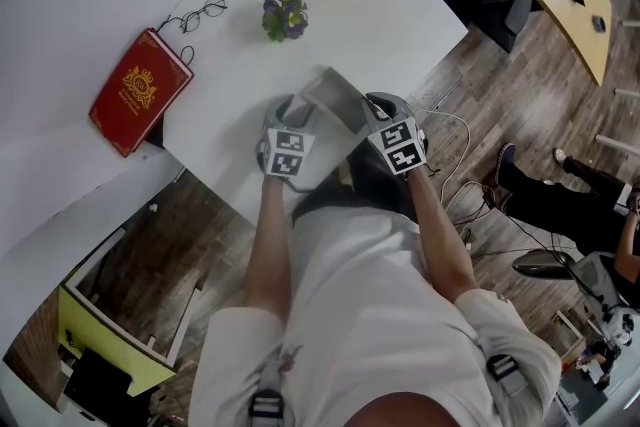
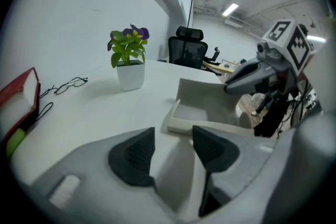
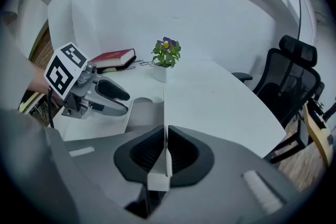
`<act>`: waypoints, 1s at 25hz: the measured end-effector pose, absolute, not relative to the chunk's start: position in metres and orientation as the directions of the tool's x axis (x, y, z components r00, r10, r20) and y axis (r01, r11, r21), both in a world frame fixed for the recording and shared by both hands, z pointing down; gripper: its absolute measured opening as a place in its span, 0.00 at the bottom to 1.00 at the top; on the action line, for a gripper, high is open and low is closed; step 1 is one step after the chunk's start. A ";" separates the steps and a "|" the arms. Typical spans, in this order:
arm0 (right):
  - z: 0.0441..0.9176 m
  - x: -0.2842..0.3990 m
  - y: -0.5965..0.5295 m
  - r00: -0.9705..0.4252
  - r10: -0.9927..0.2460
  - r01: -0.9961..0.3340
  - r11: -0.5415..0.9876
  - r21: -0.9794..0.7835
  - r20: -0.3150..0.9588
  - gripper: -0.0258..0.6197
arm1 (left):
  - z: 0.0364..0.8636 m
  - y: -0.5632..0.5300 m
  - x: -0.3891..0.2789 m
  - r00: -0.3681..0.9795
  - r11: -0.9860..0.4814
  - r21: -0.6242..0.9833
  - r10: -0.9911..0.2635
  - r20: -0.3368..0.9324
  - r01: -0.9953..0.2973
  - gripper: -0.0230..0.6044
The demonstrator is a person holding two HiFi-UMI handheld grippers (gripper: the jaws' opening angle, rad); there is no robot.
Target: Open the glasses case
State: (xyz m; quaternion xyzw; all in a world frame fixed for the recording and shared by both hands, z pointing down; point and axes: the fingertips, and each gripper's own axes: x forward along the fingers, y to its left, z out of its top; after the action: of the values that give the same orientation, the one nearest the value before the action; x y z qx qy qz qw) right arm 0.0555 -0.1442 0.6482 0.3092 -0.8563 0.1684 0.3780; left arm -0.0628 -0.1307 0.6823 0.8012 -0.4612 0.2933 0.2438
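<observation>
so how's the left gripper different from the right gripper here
The left gripper has its jaws apart; the right gripper has its jaws shut. The left gripper holds nothing, with the glasses case lying just beyond it, while the right gripper clamps the case's raised lid edge-on. Both angle down toward the case over the white table.

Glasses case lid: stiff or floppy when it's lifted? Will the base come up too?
Probably stiff: the lid shows as a straight edge in the shut right hand-held gripper. Likely light, being thin. The base may lift or slide; the left hand-held gripper is open, not holding it.
</observation>
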 end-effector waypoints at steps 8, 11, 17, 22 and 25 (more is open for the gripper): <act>0.654 0.066 -0.144 -0.504 -0.414 -0.678 0.733 -0.050 0.758 0.07 | 0.683 -0.131 -0.063 0.401 -0.454 0.120 -0.595 0.696 -0.883 0.40; 0.654 0.068 -0.145 -0.499 -0.419 -0.684 0.728 -0.047 0.759 0.07 | 0.683 -0.130 -0.062 0.401 -0.454 0.121 -0.596 0.695 -0.883 0.40; 0.656 0.070 -0.147 -0.491 -0.428 -0.694 0.718 -0.044 0.759 0.08 | 0.683 -0.130 -0.063 0.399 -0.451 0.121 -0.594 0.698 -0.884 0.40; 0.657 0.071 -0.149 -0.481 -0.440 -0.703 0.710 -0.034 0.758 0.08 | 0.682 -0.130 -0.063 0.391 -0.443 0.120 -0.596 0.701 -0.889 0.40; 0.656 0.071 -0.149 -0.478 -0.446 -0.708 0.706 -0.031 0.757 0.08 | 0.682 -0.130 -0.063 0.387 -0.441 0.116 -0.597 0.703 -0.890 0.39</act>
State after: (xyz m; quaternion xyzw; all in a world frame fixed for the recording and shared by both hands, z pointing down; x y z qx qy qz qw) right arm 0.0712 -0.1489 0.6564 0.3425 -0.8420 0.1725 0.3794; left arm -0.0634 -0.1298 0.6818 0.7951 -0.4676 0.2968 0.2473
